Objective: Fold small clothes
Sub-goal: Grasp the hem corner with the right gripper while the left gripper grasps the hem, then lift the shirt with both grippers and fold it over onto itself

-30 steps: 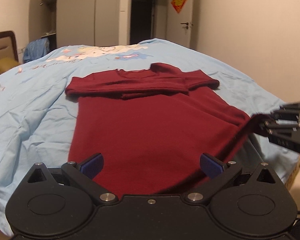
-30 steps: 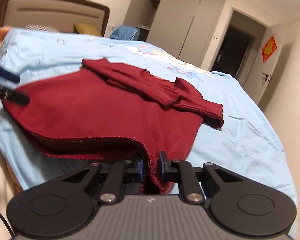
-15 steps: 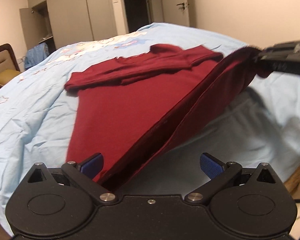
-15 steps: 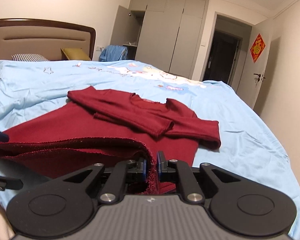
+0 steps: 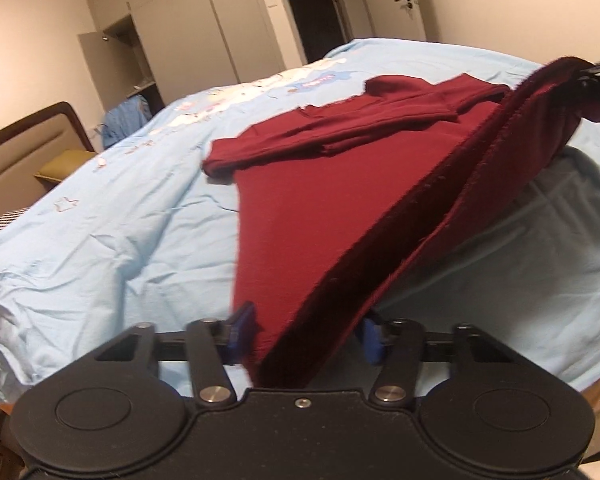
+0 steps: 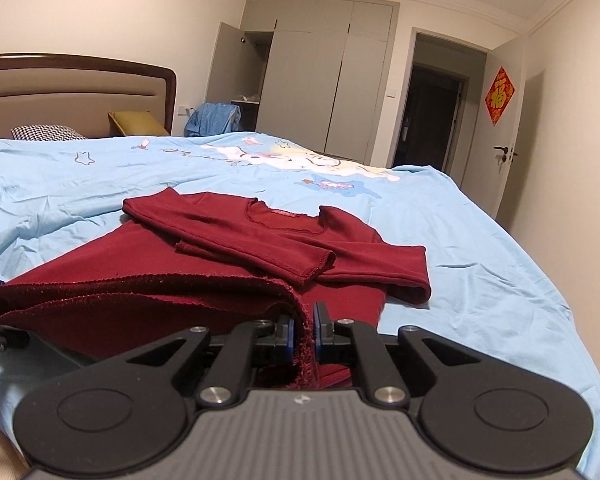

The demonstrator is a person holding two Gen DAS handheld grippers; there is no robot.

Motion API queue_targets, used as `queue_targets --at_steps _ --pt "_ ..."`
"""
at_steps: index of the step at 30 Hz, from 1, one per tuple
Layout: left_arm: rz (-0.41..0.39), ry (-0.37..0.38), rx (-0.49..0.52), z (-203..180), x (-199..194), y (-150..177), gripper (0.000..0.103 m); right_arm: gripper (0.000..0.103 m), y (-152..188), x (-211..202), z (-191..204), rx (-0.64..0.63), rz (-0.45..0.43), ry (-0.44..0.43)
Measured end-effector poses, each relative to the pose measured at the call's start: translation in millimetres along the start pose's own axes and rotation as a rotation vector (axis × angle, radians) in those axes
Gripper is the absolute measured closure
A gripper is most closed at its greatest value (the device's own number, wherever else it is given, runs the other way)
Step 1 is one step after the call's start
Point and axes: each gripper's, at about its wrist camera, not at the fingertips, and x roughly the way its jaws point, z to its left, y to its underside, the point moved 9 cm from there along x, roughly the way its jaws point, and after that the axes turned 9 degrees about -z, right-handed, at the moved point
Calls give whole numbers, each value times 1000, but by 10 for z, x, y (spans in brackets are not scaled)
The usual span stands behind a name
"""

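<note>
A dark red long-sleeved top lies on the light blue bed, its sleeves folded across the chest. My left gripper has its blue pads partly closed around the hem's left corner, with a gap still showing beside the cloth. My right gripper is shut on the hem's right corner. The hem is lifted off the bed and stretched between the two grippers. The right gripper also shows in the left wrist view at the far right.
A padded headboard with pillows stands at the left. Grey wardrobes, a dark doorway and a door with a red ornament lie beyond the bed. The bed's near edge is just below the grippers.
The right gripper has lifted its hem corner up and forward. The left gripper, wide open before, has closed in around the other hem corner and tilted. The hem has risen off the bed.
</note>
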Motion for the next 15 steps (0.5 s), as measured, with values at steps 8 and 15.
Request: queue_targets --at_steps 8,15 --pt "-86 -55 -53 177 -111 -110 70 93 -15 -32 -24 8 -7 27" --pt "-181 -64 -102 242 -194 -286 88 93 -12 -77 -35 15 -16 25"
